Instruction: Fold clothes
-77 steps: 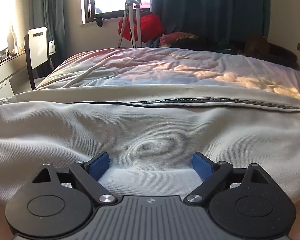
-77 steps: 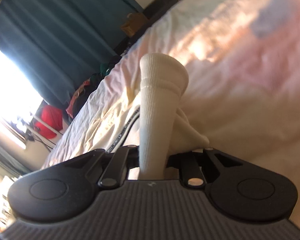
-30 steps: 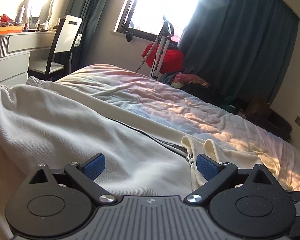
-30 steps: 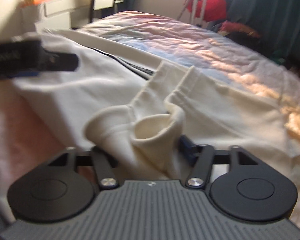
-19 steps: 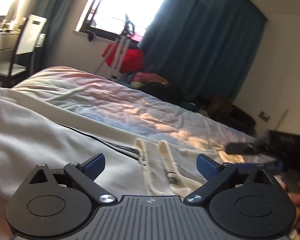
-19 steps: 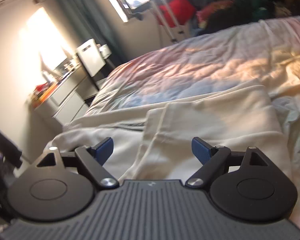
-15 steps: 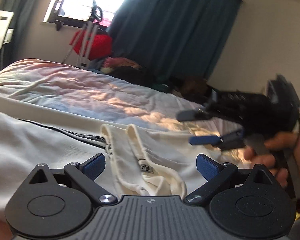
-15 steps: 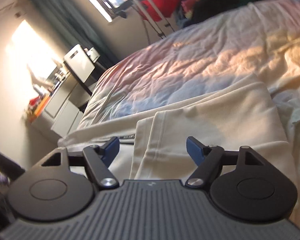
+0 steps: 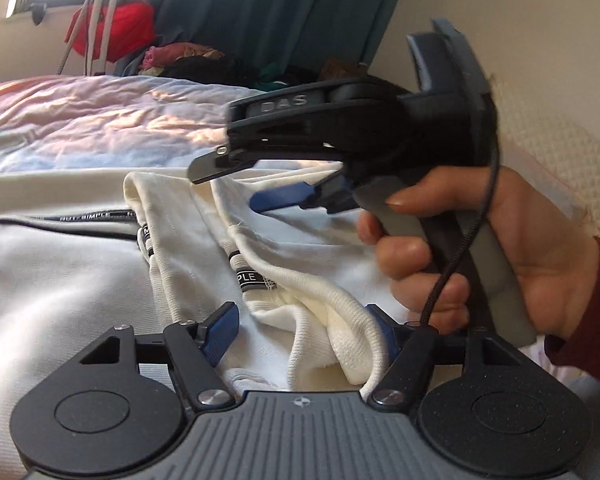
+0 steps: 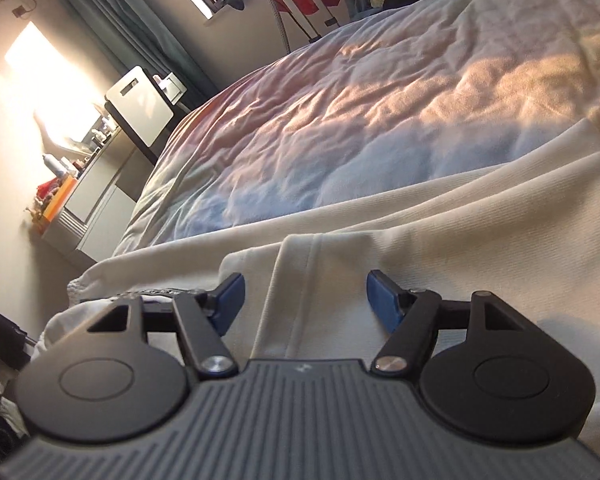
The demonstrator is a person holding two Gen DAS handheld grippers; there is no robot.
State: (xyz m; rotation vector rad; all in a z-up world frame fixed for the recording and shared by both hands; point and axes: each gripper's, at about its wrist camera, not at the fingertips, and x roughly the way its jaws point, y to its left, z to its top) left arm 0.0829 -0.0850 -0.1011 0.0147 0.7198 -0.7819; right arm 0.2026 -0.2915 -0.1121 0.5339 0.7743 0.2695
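Cream sweatpants (image 9: 76,280) with a black printed side stripe lie folded on the bed. Their ribbed cuffs (image 9: 332,316) bunch between the blue pads of my left gripper (image 9: 302,330), which is open around them. My right gripper (image 9: 236,184) shows in the left wrist view, held in a hand just above the leg ends, jaws apart. In the right wrist view my right gripper (image 10: 304,298) is open and empty over a cream fold edge (image 10: 296,272) of the pants.
The bed has a rumpled pale duvet (image 10: 380,112). A white chair (image 10: 140,104) and a cluttered dresser (image 10: 80,188) stand at the left. A red bag (image 9: 112,32), a clothes pile (image 9: 188,60) and teal curtains (image 9: 268,12) are beyond the bed.
My right gripper let go of the cuffs, which now lie on the pants, and came in low over them. My left gripper swung right and closed in around the cuffs.
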